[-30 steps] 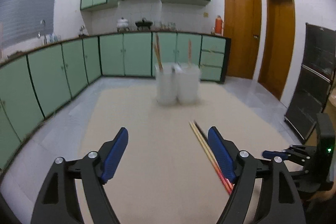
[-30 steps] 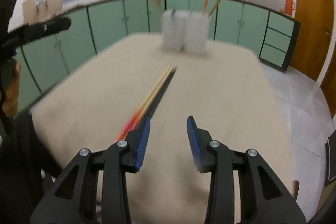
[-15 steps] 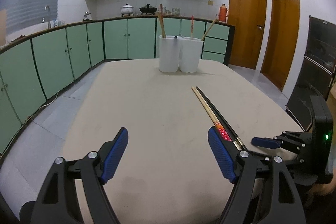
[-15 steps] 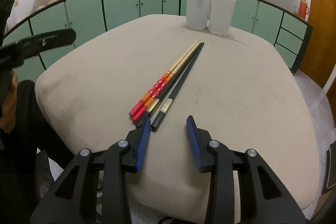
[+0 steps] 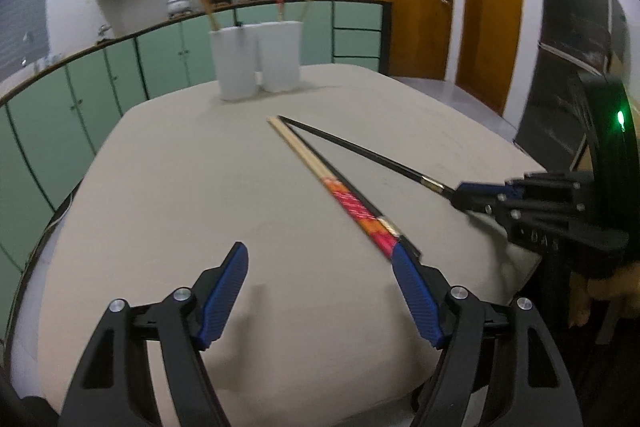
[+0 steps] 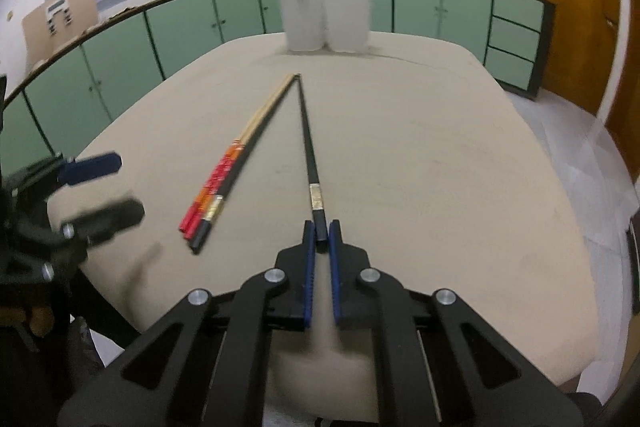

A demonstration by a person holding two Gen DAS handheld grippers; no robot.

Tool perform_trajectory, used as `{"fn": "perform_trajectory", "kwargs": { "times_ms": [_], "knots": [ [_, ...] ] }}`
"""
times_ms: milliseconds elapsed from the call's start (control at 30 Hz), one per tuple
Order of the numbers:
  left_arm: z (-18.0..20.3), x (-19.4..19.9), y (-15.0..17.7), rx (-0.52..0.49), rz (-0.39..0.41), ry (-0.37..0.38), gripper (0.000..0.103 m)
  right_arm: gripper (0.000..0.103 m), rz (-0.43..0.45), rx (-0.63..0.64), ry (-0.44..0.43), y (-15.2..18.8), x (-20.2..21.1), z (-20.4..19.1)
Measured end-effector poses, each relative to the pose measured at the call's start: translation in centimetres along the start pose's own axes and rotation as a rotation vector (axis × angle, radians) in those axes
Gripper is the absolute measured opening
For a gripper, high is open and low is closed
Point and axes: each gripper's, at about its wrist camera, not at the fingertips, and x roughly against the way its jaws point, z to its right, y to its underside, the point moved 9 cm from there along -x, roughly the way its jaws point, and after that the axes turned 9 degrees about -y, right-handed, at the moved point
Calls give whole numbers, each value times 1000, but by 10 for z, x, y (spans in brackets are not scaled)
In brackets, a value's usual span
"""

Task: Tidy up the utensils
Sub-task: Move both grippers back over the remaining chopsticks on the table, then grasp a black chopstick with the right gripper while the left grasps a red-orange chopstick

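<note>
While the right tool (image 6: 322,235) has just closed on the black chopstick's (image 6: 306,131) near end, the left tool (image 5: 320,293) gapes empty.

I can read no text, label or number anywhere. The cardboard sheet (image 6: 59,14) by the window bears marks too blurred to read.

Black linkage grippers, ribbed blue fingers (image 6: 308,267), silver screws, green indicator light.

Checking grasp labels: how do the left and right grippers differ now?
The right gripper has just closed on the thick end of a black chopstick; the left gripper stands open, nothing between its pads. Both have blue pads and point down at the beige table.
</note>
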Motion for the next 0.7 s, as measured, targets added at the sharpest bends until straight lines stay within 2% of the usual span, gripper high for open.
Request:
{"fn": "perform_trajectory", "kwargs": {
  "times_ms": [167,233,467,700],
  "knots": [
    [18,-12,6,-45,-31,4,71,6,2,-5,-7,1,0,1],
    [16,-18,8,-53,-43,-20,71,6,2,-10,-10,2,0,1],
    [-17,-22,10,45,-77,-66,71,7,3,-16,-15,1,0,2],
    [-6,-21,4,26,-42,-40,71,12,8,-2,-20,0,-2,-1]
  ]
}}
